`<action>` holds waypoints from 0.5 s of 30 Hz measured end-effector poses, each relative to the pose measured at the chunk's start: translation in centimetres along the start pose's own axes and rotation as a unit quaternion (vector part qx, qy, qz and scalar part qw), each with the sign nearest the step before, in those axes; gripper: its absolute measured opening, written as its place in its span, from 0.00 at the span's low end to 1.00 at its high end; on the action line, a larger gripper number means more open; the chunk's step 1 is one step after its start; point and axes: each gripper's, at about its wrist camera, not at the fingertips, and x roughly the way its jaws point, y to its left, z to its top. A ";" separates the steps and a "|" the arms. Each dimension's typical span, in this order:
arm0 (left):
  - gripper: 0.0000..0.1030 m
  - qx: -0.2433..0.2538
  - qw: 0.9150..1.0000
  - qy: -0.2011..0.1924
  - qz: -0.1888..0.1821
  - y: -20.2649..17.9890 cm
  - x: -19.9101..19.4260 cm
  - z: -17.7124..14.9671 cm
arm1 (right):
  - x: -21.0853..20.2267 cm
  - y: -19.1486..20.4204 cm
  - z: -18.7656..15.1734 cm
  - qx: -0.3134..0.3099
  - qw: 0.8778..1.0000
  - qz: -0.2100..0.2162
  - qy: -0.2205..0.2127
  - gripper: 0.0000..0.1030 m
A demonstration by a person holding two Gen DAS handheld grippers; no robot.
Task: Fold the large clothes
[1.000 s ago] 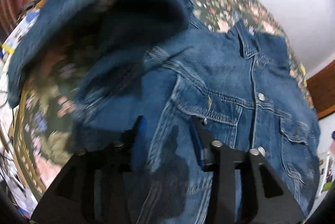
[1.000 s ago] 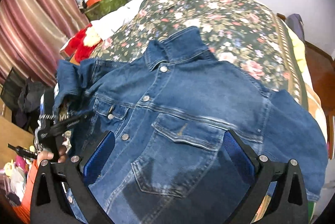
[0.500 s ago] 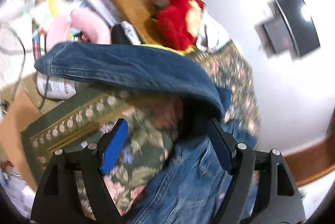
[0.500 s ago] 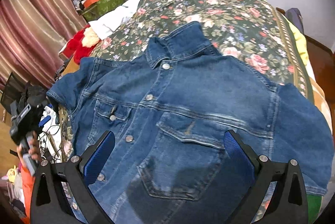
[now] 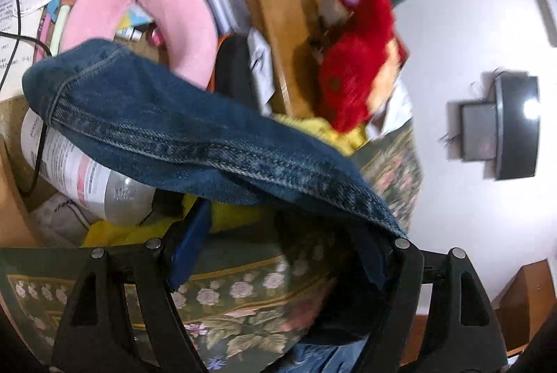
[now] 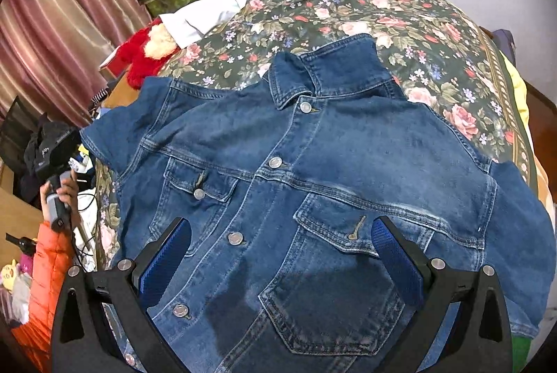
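A blue denim jacket [image 6: 313, 185] lies front up and buttoned on the floral bedspread [image 6: 365, 7], collar at the far side. My right gripper [image 6: 280, 254] is open and empty, hovering over the jacket's lower front and chest pocket. In the left wrist view the jacket's sleeve [image 5: 195, 136] hangs out over the bed's left edge. My left gripper [image 5: 282, 254] is open, its jaws wide apart below the sleeve, and the sleeve's inner end drapes against the right finger [image 5: 393, 272].
Left of the bed are a pink neck pillow [image 5: 156, 21], a red plush toy [image 5: 355, 73], papers, a white canister [image 5: 87, 178] and cables. Striped curtains [image 6: 52, 24] and a cluttered shelf stand at the left. A white wall lies behind the bed.
My left gripper opened and let go of the sleeve, then swung left off the jacket toward the bedside clutter. The sleeve now lies spread outward. My right gripper held its place, open.
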 end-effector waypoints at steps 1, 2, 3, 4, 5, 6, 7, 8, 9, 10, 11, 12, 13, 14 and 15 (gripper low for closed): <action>0.74 0.003 1.000 -0.006 -0.006 0.0 -0.6 -0.2 | 0.2 -0.1 0.0 0.001 1.000 -0.003 0.002 1.00; 0.74 0.008 1.000 -0.011 -0.012 -0.1 -1.1 -0.3 | 0.3 -0.1 -0.1 0.001 1.000 -0.005 0.004 1.00; 0.74 0.014 1.000 -0.016 -0.014 -0.2 -1.9 -0.6 | 0.5 -0.3 -0.3 0.003 1.000 -0.007 0.006 1.00; 0.74 0.016 1.000 -0.018 -0.017 -0.1 -2.3 -0.5 | 0.7 -0.4 -0.3 0.004 1.000 -0.007 0.008 1.00; 0.74 0.017 0.999 -0.020 -0.020 -0.1 -2.8 -0.6 | 0.9 -0.5 -0.4 0.005 1.000 -0.007 0.011 1.00; 0.74 0.015 0.999 -0.022 -0.024 -0.1 -3.4 -0.7 | 1.1 -0.6 -0.4 0.006 1.000 -0.006 0.013 1.00; 0.74 0.015 0.999 -0.024 -0.030 0.0 -3.9 -0.7 | 1.3 -0.7 -0.4 0.007 1.000 -0.005 0.015 1.00; 0.74 0.013 0.999 -0.028 -0.040 0.0 -4.4 -0.7 | 1.4 -0.8 -0.4 0.007 1.000 -0.005 0.017 1.00; 0.74 0.010 0.998 -0.030 -0.052 0.0 -4.8 -0.7 | 1.6 -0.8 -0.4 0.008 1.000 -0.003 0.018 1.00; 0.74 0.007 0.998 -0.028 -0.058 0.0 -4.9 -0.5 | 1.7 -0.8 -0.4 0.009 1.000 0.000 0.018 1.00; 0.74 0.001 0.998 -0.024 -0.061 -0.1 -4.8 -0.2 | 1.7 -0.8 -0.4 0.009 1.000 0.003 0.017 1.00; 0.74 -0.007 0.998 -0.018 -0.062 -0.2 -4.4 0.1 | 1.8 -0.7 -0.4 0.009 1.000 0.004 0.017 1.00; 0.74 -0.008 0.998 -0.014 -0.060 -0.4 -4.0 0.3 | 1.8 -0.6 -0.4 0.008 1.000 0.006 0.016 1.00; 0.74 -0.001 0.998 -0.008 -0.054 -0.9 -3.4 0.5 | 1.8 -0.5 -0.5 0.007 1.000 0.008 0.015 1.00; 0.74 0.005 0.999 -0.003 -0.045 -1.3 -2.8 0.6 | 1.8 -0.5 -0.5 0.006 1.000 0.009 0.014 1.00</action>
